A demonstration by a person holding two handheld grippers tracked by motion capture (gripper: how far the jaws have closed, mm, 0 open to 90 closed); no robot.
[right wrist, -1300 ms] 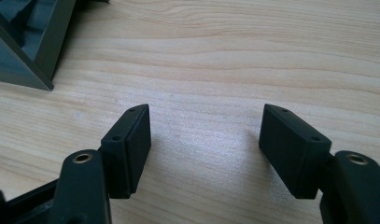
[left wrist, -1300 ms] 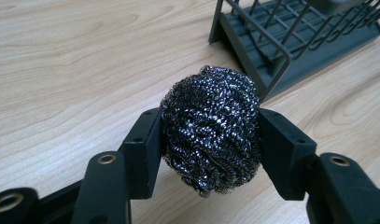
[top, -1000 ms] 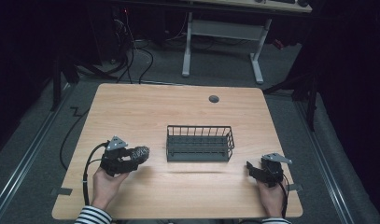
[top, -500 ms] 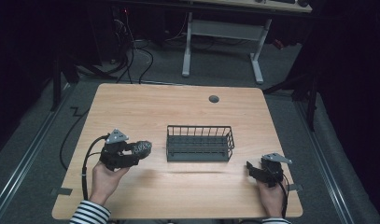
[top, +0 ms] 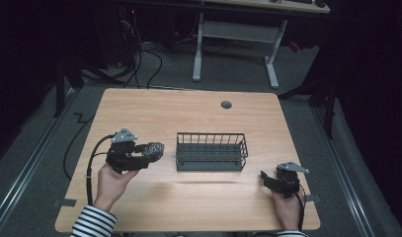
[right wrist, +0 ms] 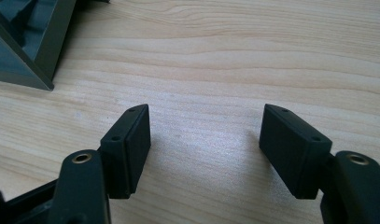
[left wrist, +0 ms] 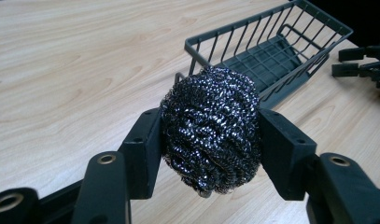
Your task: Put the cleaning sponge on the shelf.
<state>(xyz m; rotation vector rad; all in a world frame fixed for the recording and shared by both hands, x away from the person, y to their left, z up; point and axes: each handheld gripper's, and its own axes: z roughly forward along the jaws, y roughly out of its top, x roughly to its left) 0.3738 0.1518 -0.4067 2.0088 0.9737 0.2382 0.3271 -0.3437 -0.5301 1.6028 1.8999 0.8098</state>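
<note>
A steel wool scouring ball (left wrist: 210, 133) sits pinched between the two jaws of my left gripper (left wrist: 209, 140), held a little above the wooden table. In the high view that left gripper (top: 148, 154) hovers just left of the dark wire basket (top: 211, 152), the scouring ball (top: 153, 149) at its tip. The basket (left wrist: 271, 51) lies ahead of the ball and holds nothing. My right gripper (top: 265, 178) rests low over the table near the front right, open, its jaws (right wrist: 204, 140) spread over bare wood. A corner of the basket (right wrist: 24, 42) shows at the upper left of the right gripper view.
The wooden table (top: 188, 118) has a round cable grommet (top: 226, 104) near its far edge. Beyond the table stand a white desk frame (top: 235, 44) and loose cables (top: 139, 59) on the dark floor. The right gripper (left wrist: 365, 60) shows past the basket in the left gripper view.
My left gripper with the scouring ball has lifted and moved slightly farther from the person, staying left of the basket. The right gripper has stayed put.
</note>
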